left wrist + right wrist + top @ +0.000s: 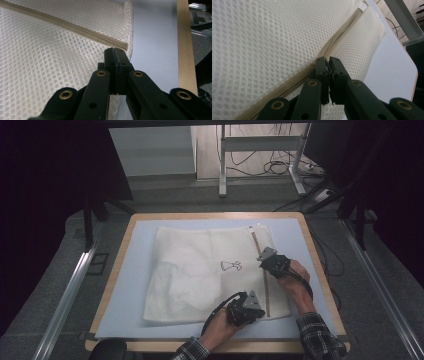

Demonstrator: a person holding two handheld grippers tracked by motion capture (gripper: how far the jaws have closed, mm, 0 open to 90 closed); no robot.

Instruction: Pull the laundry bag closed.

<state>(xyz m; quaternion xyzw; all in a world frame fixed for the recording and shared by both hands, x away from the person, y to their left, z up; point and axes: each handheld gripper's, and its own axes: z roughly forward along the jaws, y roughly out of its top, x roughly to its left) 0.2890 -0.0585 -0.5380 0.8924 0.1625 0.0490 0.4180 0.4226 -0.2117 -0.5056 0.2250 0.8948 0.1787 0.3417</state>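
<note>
A white mesh bag (200,270) lies flat on a light blue mat (130,285); a beige zipper (256,242) runs along its right side. My left gripper (256,311) sits at the near end of that zipper and is shut on the bag's edge; in the left gripper view the closed jaws (115,51) meet the end of the zipper (75,27). My right gripper (265,262) rests midway along the zipper. In the right gripper view its jaws (327,60) are pinched together on the zipper (339,35), with a small piece between them.
The mat lies on a wooden table (215,215) whose edge (185,50) runs close to the bag's right side. A small black drawing (231,266) marks the bag. A white tab (362,6) sits at the zipper's far end. Table legs and cables are on the floor beyond.
</note>
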